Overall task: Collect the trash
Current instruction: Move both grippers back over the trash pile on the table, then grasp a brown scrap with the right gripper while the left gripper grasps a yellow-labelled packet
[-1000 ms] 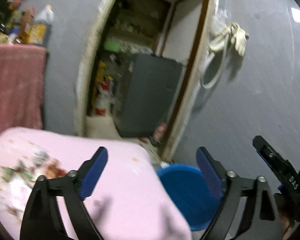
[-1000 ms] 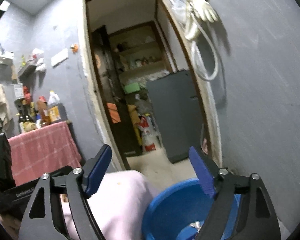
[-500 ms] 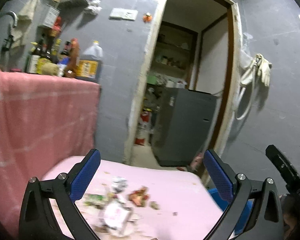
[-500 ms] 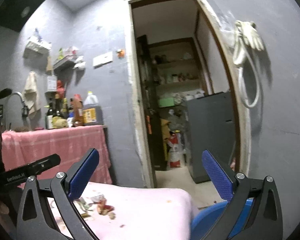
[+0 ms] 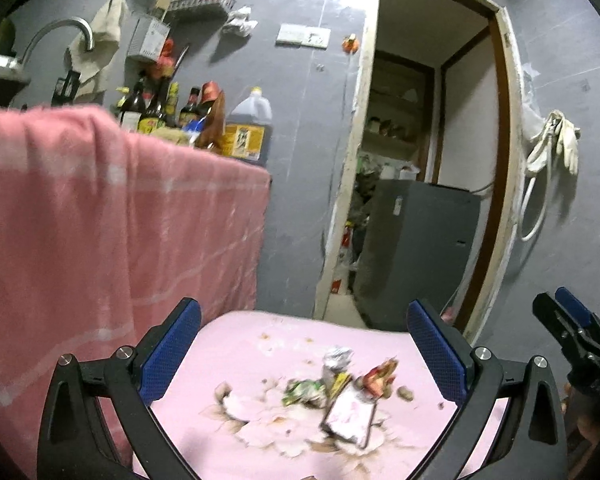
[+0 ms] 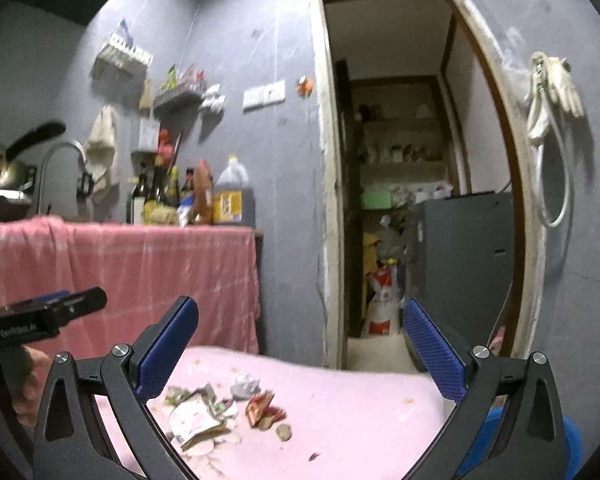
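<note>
A heap of trash lies on a pink flowered table: a flat white packet, a red wrapper, a green wrapper and crumpled foil. My left gripper is open just above and before the heap, nothing between its blue pads. In the right wrist view the same trash lies low and left of centre, with the white packet and red wrapper. My right gripper is open and empty above the table. A blue bin peeks out at the lower right.
A pink cloth drapes a counter on the left, with bottles and an oil jug on top. A doorway with a grey cabinet stands behind the table. Gloves and a hose hang on the right wall.
Both views have swung left, away from the blue bin and onto the table. The trash heap has come into the middle. Both grippers' jaws have spread wider and stay empty.
</note>
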The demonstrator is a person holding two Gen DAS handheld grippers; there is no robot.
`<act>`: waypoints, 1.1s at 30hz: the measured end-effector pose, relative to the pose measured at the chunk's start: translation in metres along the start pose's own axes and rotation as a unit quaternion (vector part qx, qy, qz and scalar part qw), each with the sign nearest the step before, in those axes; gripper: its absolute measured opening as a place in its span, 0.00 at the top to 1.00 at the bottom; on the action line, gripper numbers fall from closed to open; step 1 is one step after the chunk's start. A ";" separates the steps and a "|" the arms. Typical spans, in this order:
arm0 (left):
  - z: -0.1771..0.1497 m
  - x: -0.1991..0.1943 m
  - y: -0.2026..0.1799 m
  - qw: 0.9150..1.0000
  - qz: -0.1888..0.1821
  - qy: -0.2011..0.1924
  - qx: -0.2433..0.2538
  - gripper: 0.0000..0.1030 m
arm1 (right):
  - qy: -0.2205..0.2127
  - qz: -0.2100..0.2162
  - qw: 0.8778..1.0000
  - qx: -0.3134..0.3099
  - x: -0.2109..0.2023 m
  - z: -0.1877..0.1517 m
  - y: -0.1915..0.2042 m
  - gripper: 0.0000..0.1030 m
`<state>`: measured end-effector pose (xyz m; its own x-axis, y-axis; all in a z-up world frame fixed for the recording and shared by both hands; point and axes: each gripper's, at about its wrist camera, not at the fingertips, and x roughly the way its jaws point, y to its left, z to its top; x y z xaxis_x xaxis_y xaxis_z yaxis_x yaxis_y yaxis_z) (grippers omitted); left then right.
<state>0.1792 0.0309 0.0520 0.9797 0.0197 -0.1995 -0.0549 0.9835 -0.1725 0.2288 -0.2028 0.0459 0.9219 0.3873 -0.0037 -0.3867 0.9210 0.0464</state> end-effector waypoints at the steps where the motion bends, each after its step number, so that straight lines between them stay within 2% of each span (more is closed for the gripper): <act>1: -0.003 0.003 0.003 1.000 0.000 0.007 -0.002 0.02 | 0.010 0.000 1.000 -0.002 0.004 -0.004 0.002 0.00; 10: -0.033 0.032 0.011 0.995 -0.017 0.094 -0.011 0.02 | 0.128 -0.015 0.992 0.007 0.043 -0.031 -0.009 0.00; 17: -0.051 0.059 0.012 0.985 -0.032 0.168 -0.022 0.03 | 0.186 -0.013 0.982 0.010 0.061 -0.048 -0.013 0.01; 19: -0.051 0.065 0.013 0.982 -0.040 0.183 -0.029 0.03 | 0.205 -0.008 0.979 0.004 0.067 -0.055 -0.012 0.07; 21: -0.054 0.071 0.013 0.978 -0.055 0.196 -0.036 0.05 | 0.225 -0.002 0.974 0.000 0.073 -0.061 -0.010 0.21; 22: -0.054 0.072 0.012 0.977 -0.059 0.200 -0.037 0.09 | 0.236 0.000 0.972 -0.003 0.077 -0.065 -0.009 0.24; 24: -0.055 0.078 0.011 0.973 -0.073 0.214 -0.035 0.20 | 0.253 0.005 0.967 -0.006 0.083 -0.071 -0.009 0.37; 26: -0.057 0.083 0.009 0.969 -0.087 0.230 -0.035 0.35 | 0.266 0.011 0.964 -0.008 0.088 -0.075 -0.008 0.44; 33: -0.064 0.093 0.004 0.957 -0.120 0.261 -0.041 0.64 | 0.320 0.032 0.947 -0.020 0.107 -0.091 -0.003 0.57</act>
<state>0.2576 0.0254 -0.0291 0.7367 -0.3198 -0.5958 0.1241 0.9301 -0.3458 0.3263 -0.1602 -0.0453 0.7005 0.3760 -0.6065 -0.4535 0.8908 0.0284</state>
